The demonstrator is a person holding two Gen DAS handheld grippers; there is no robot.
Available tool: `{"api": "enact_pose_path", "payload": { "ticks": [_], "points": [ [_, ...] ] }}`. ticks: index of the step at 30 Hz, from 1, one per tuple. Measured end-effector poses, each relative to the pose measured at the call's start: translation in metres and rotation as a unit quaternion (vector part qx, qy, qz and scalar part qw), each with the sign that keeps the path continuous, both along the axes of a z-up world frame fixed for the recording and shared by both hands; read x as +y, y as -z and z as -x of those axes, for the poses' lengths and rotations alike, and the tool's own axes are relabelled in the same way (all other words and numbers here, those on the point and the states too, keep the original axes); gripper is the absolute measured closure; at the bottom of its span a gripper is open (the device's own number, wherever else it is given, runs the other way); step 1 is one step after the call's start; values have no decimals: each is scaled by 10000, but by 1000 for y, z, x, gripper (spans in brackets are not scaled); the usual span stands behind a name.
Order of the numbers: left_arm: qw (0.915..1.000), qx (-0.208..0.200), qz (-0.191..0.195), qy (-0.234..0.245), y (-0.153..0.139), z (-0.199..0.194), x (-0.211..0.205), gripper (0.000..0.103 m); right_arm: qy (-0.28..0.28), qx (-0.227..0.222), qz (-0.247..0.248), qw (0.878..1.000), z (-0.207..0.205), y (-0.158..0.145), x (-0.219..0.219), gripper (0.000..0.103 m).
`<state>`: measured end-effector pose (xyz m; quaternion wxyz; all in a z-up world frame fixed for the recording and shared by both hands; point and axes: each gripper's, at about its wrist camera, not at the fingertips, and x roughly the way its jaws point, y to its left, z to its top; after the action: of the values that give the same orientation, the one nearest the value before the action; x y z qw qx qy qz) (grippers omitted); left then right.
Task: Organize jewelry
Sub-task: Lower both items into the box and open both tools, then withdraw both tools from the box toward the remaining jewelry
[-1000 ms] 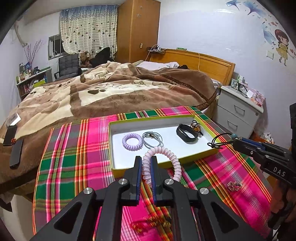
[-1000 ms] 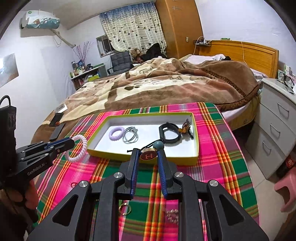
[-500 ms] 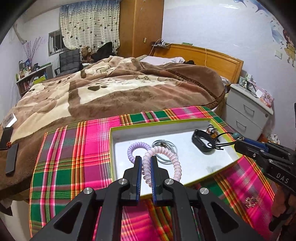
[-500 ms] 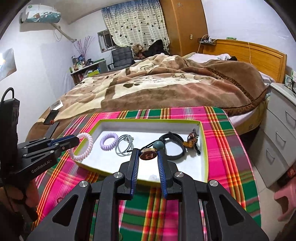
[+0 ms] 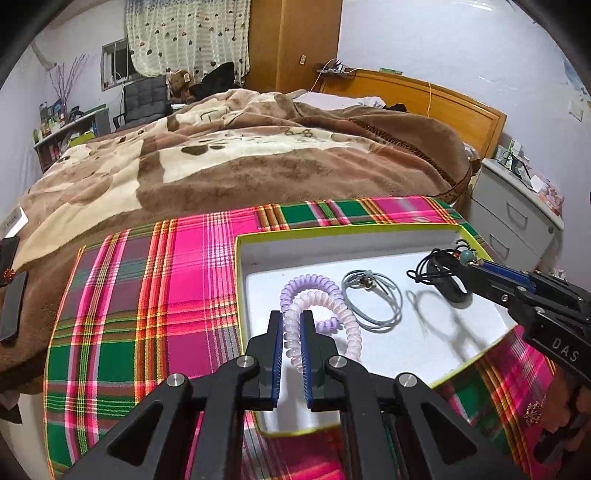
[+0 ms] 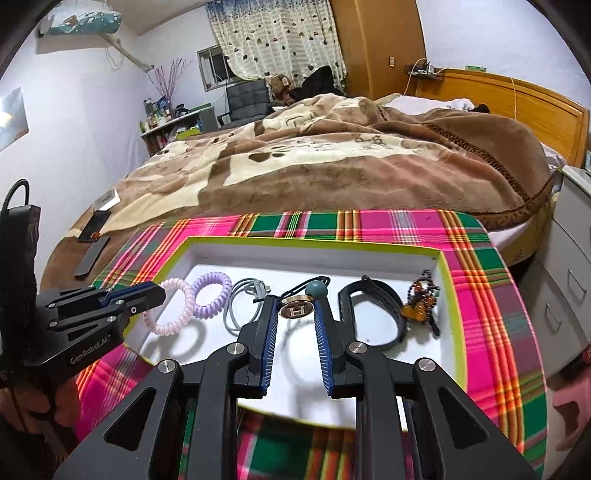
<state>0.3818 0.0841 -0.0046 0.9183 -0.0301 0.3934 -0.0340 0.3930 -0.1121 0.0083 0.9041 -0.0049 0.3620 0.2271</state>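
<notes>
Since a second earlier both grippers had moved over the tray — the left gripper clamped on the pink coil bracelet, the right gripper pinching the pendant. The tray lay on plaid cloth at lower centre, the bed behind.

Pale lilac-white painted walls enclose a bedroom where a wide bed under a plush brown-and-cream blanket meets a honey-coloured wooden headboard, with a tall orange-brown wooden wardrobe in the far corner. Beside the wardrobe a white curtain patterned with dark hearts hangs over a small window, near a dark grey quilted office chair and a low cluttered shelf unit. A light grey bedside cabinet with drawers stands right of the bed, and a white wall-mounted air conditioner sits high up.
</notes>
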Motion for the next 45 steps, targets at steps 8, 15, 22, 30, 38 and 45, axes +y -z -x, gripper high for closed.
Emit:
{"api": "enact_pose_path", "payload": {
  "ticks": [8, 15, 22, 30, 38, 45],
  "points": [
    [9999, 146, -31, 28, 10, -10, 2, 94, 33, 257, 143, 9996, -13, 19, 5, 82],
    [9996, 255, -69, 60, 14, -13, -2, 94, -14, 429, 241, 9988, -16, 26, 8, 82],
    [9993, 292, -203, 69, 15, -11, -6, 94, -33, 455, 263, 9986, -15, 26, 8, 81],
    [9995, 238, -212, 72, 14, -5, -7, 94, -12, 418, 227, 9989, -12, 24, 4, 73],
    [9998, 51, -174, 24, 0, 13, -7, 89, -7, 317, 151, 9994, 5, 11, -2, 72],
    [9996, -234, -126, -33, -24, 48, -12, 89, -32, 113, 21, 9999, 39, -10, -10, 71]
  ]
}}
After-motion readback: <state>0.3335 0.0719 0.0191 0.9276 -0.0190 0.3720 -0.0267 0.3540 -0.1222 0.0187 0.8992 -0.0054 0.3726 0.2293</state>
